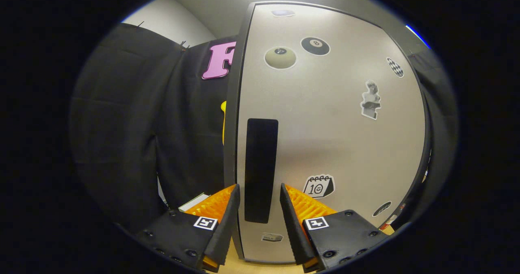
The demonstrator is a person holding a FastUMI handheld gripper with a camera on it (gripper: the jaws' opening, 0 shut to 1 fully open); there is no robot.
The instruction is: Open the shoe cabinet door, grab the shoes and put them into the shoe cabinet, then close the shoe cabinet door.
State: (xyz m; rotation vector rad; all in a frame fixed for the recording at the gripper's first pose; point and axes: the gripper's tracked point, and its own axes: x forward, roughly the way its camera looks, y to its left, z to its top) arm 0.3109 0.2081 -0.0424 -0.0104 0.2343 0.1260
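Gripper (260, 192) spread wide, grasping nothing, fingers set either side of the lower end of the dark vertical handle (261, 168) without visibly touching it; whether the handle lies between the tips or just beyond them cannot be told. Handle mounted near the left edge of the shoe cabinet door (345, 135), pale grey, standing upright right ahead of the fingers. Door dotted with stickers (319, 185): a calendar one by the right finger, two billiard balls higher up, a small bust figure toward the right. Black cloth wall (134, 135) hanging left of the cabinet, farther back.
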